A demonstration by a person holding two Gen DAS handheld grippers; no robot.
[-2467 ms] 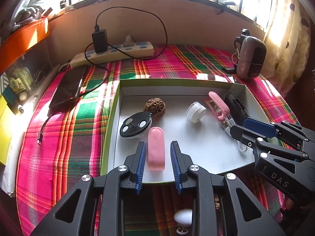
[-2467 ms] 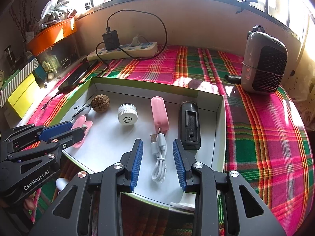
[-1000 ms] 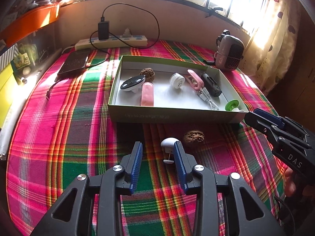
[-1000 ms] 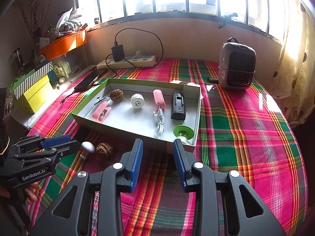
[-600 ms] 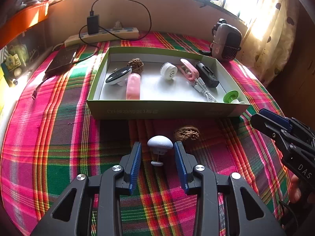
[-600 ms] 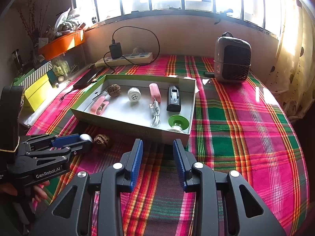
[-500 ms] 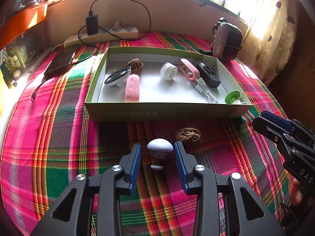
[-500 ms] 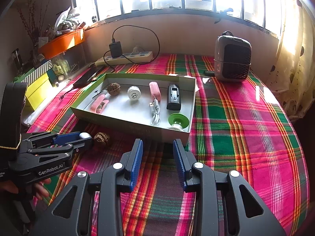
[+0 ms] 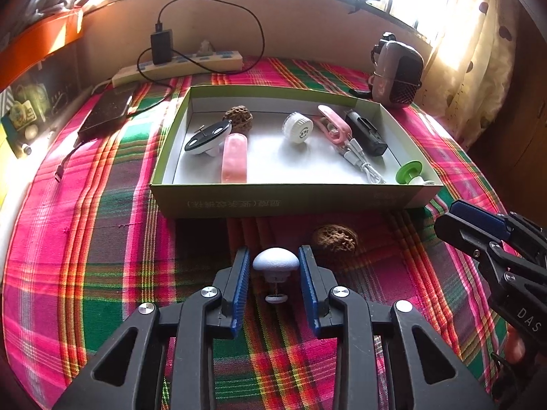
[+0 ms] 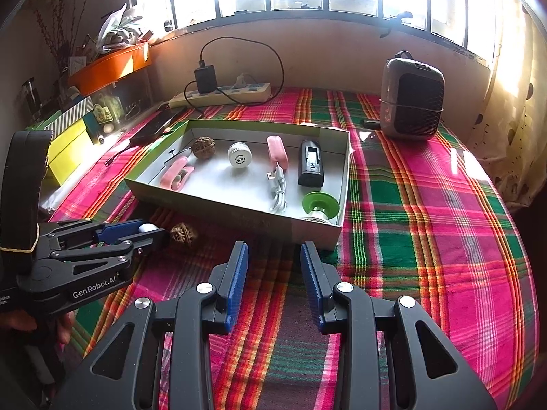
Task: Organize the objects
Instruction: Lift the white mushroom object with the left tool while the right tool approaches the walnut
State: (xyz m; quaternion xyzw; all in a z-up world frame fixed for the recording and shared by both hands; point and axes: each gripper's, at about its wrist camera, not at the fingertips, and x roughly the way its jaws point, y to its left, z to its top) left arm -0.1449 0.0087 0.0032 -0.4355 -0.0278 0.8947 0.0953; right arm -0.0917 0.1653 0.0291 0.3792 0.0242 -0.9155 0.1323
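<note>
- I am bringing the left gripper [image 9: 275, 266] down around the white mushroom-shaped knob [image 9: 276, 260]; over the last second it has gone from lying ahead of the blue pads to sitting squarely between them
- the jaws are standing open, a little wider than the knob's cap; the pads are flanking the cap closely on both sides, but I cannot tell whether either is touching it yet; nothing is being held so far
- the knob is lying on the plaid cloth [image 9: 102, 239] of the surface, just in front of the near wall of the green box [image 9: 290, 200], outside it; its small stem and foot are pointing back toward me
- a walnut [image 9: 335, 238] is sitting loose on the cloth just to the right of the knob, also outside the box; a second walnut [image 9: 238, 118] is already lying inside with the other sorted items
- both grippers have pulled back out of the box since a couple of seconds ago; that is telling me the work has moved on to the two strays in front of it
- the right gripper [image 10: 273, 266] is hovering wide open and empty over bare cloth near the box's right front corner
- my judgement: closing on the cap comes next, then lifting the knob over the wall into the box; the rounded cap may be slipping if I squeeze too high
</note>
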